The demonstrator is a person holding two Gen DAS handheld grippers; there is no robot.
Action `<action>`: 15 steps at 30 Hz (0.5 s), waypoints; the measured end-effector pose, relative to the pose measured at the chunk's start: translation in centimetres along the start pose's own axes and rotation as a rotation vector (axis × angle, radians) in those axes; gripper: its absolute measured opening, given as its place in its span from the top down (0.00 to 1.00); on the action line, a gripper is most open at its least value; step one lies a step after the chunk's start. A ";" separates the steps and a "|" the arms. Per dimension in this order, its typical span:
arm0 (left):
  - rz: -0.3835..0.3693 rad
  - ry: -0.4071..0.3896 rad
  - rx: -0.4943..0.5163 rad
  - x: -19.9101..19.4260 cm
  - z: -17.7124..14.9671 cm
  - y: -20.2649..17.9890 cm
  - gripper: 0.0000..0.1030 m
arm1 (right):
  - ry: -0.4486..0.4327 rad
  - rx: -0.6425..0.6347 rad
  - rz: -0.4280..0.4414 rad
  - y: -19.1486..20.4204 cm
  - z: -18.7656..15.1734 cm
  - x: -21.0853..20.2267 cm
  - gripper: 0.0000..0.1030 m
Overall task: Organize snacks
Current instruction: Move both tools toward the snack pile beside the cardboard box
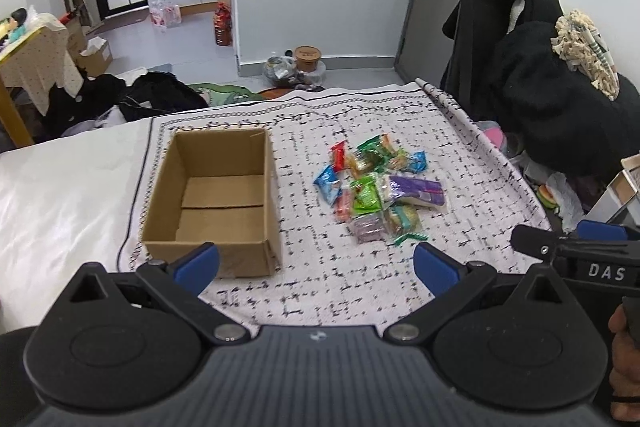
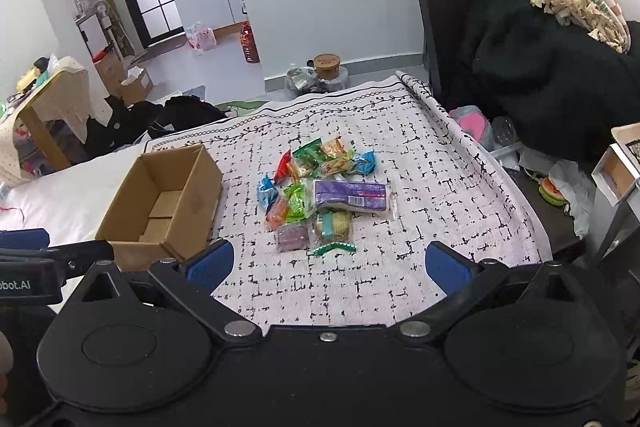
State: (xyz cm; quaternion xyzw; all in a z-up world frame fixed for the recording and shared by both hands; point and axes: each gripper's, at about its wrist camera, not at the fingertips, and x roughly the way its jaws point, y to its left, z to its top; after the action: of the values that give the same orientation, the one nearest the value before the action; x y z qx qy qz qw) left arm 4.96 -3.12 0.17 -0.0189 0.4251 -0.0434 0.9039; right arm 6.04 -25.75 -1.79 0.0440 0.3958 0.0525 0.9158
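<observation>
snack labels (image 2: 350, 195) unreadable, hand (image 1: 624, 355) cropped

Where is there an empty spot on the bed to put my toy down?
The cardboard box is empty inside. Bare cloth lies between the snack pile and the two open hand-held grippers, left and right. A narrow strip runs between box and snacks. The white sheet left of the box is bare too. The pile itself is crowded.

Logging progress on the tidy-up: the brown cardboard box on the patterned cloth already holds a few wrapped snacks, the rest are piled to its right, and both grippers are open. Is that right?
One thing is wrong: the brown cardboard box is empty; the left wrist view shows only its bare floor. All the colourful wrapped snacks lie piled to its right on the patterned cloth, and the left gripper and right gripper are open.
</observation>
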 end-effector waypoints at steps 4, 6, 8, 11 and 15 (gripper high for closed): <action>-0.005 0.008 -0.010 1.4 0.9 -0.1 0.00 | 0.020 0.017 -0.002 -0.6 0.7 1.3 0.00; -0.011 0.017 -0.019 2.4 1.2 0.0 0.00 | 0.041 0.020 -0.006 -0.8 0.9 2.2 0.00; -0.020 0.029 -0.029 3.3 1.5 0.0 0.00 | 0.065 0.008 -0.018 -1.0 1.0 2.8 0.00; -0.029 0.045 -0.040 4.7 1.8 0.0 0.00 | 0.111 0.008 -0.027 -1.5 1.0 3.9 0.00; -0.036 0.064 -0.046 6.3 2.1 -0.4 0.00 | 0.130 0.032 -0.022 -2.3 1.2 5.5 0.00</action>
State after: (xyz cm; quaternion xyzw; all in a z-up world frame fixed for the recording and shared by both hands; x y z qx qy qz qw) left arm 10.53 -4.14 -3.34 -0.0458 0.4542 -0.0505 0.8883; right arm 10.80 -27.32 -5.19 0.0510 0.4557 0.0389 0.8878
